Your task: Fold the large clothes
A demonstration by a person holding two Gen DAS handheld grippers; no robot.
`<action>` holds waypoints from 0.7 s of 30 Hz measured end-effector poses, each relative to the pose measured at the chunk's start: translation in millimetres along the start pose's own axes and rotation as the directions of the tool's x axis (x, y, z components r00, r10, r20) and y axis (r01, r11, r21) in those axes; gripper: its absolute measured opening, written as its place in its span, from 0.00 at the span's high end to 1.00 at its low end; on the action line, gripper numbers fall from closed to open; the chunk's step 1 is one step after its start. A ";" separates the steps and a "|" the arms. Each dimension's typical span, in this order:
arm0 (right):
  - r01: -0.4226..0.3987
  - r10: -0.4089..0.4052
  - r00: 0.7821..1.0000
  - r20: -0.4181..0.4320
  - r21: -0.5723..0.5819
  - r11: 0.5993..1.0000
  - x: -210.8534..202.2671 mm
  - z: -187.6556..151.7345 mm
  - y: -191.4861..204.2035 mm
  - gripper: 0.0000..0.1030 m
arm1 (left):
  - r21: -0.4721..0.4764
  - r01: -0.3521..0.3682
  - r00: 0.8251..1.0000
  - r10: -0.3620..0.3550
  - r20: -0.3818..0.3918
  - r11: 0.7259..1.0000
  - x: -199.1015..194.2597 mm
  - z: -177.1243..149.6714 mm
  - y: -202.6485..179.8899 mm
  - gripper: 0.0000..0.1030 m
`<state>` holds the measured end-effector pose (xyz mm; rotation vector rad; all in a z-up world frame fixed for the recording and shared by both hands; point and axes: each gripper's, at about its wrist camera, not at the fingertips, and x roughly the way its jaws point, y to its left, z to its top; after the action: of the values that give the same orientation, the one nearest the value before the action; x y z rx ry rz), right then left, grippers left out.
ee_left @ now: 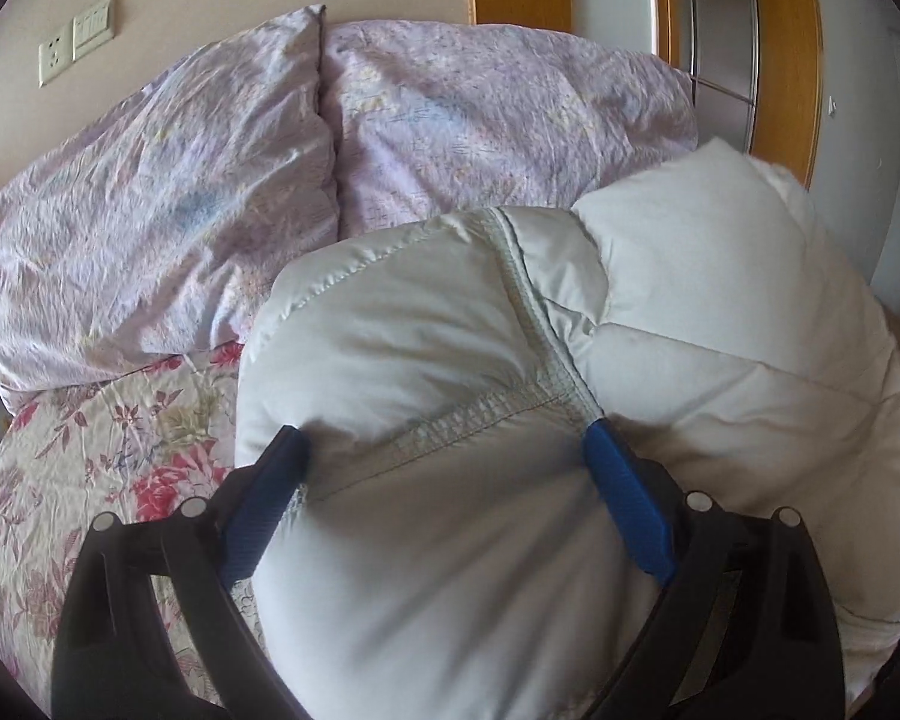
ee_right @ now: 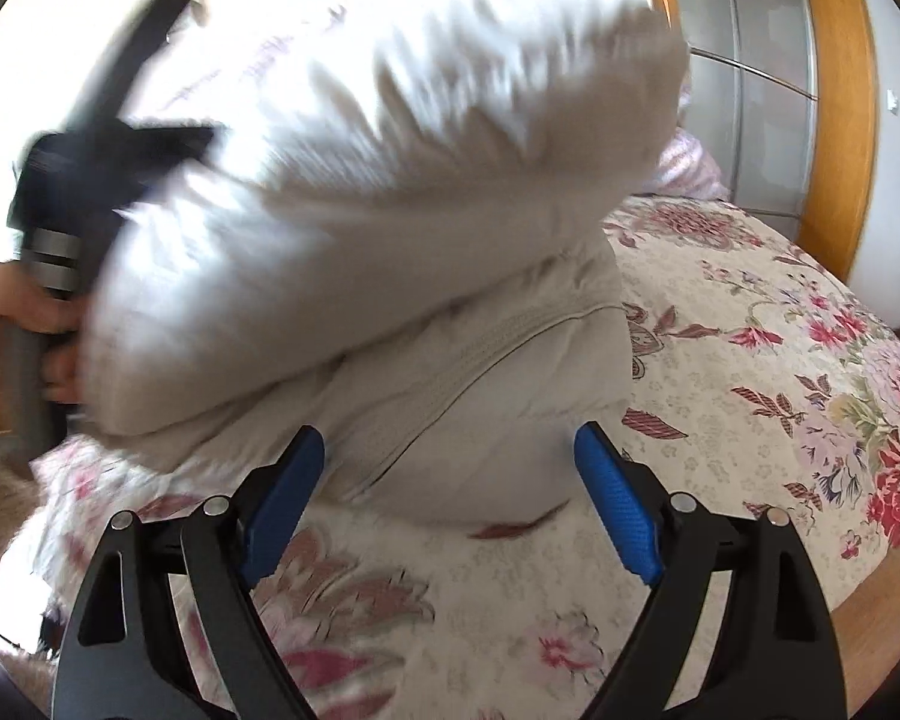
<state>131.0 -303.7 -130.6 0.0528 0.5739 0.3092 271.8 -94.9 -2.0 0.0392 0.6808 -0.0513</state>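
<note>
**Floral bed, white puffer jacket between two grippers**

Floral bedspread covers the bed, the largest surface here, and lies bare across the right half of the right wrist view up to its rounded right edge, where a strip of wooden floor shows. Beyond that edge stands a wood-framed door. At the far end of the bed, two lilac pillows lean against a beige wall that carries a socket and switch plate, closing off room on that side.

On the bedspread sits a white quilted jacket, puffy, with stitched seams and a zipper line running diagonally across its lower fold. Its upper part is raised and blurred.

From the left wrist view, the left gripper has the jacket bulging between its blue pads, a stitched seam crossing from one to the other; both pads touch the fabric, so it is gripping the jacket. A hand holds that gripper at the left of the right wrist view.

Nearer, the right gripper stands wide apart, its fingertips just short of the jacket's near edge, nothing clamped.
</note>
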 end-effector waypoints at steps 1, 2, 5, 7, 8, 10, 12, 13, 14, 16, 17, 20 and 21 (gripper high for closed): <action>-0.032 0.032 0.999 0.020 -0.005 0.999 -9.2 0.1 -2.1 0.16 | -0.003 0.001 1.000 -0.001 0.000 1.000 2.5 -0.5 -1.0 0.09; -0.055 0.055 0.998 0.036 -0.009 0.998 -16.5 1.4 -2.9 0.18 | -0.007 0.006 1.000 -0.006 -0.002 1.000 4.7 -0.7 -0.8 0.09; -0.131 0.132 0.985 0.107 -0.016 0.991 -44.4 16.5 -4.3 0.20 | -0.013 0.015 1.000 -0.015 -0.006 1.000 8.2 -1.7 0.6 0.09; -0.175 0.175 0.973 0.152 -0.015 0.984 -58.4 37.4 -2.3 0.22 | -0.013 0.017 1.000 -0.017 -0.003 1.000 8.5 -3.2 0.7 0.08; -0.188 0.188 0.967 0.171 -0.020 0.982 -63.8 52.3 1.1 0.24 | -0.013 0.017 1.000 -0.017 0.000 1.000 8.3 -3.8 0.0 0.08; -0.191 0.192 0.962 0.194 -0.023 0.981 -69.0 76.8 8.6 0.26 | -0.013 0.018 1.000 -0.017 0.003 1.000 7.6 -3.9 0.1 0.08; -0.205 0.203 0.957 0.208 -0.009 0.979 -66.7 102.1 14.2 0.29 | -0.013 0.019 1.000 -0.019 0.008 1.000 7.2 -4.6 0.2 0.08; -0.208 0.204 0.957 0.209 0.000 0.978 -64.2 113.4 17.0 0.32 | -0.014 0.020 1.000 -0.020 0.009 1.000 7.1 -4.6 0.2 0.08; -0.211 0.204 0.957 0.205 0.010 0.977 -58.9 127.8 20.9 0.36 | -0.015 0.020 1.000 -0.020 0.010 1.000 6.9 -4.8 0.1 0.08; -0.192 0.184 0.963 0.197 0.022 0.981 -46.9 148.4 28.0 0.42 | -0.016 0.021 1.000 -0.021 0.012 1.000 6.7 -4.9 0.0 0.08; -0.182 0.174 0.966 0.194 0.026 0.983 -39.5 159.1 32.5 0.46 | -0.016 0.021 1.000 -0.021 0.013 1.000 6.6 -4.8 0.0 0.08; -0.176 0.165 0.971 0.175 0.046 0.983 -19.1 183.0 44.3 0.52 | -0.017 0.024 1.000 -0.023 0.014 1.000 6.1 -5.1 0.4 0.08; -0.174 0.163 0.972 0.167 0.053 0.983 -12.7 189.2 45.5 0.52 | -0.018 0.025 1.000 -0.025 0.015 1.000 6.2 -5.1 0.6 0.08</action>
<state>211.0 -257.3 41.2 0.1909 0.4184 0.4465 273.5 -94.2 -9.9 0.0124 0.6665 -0.0689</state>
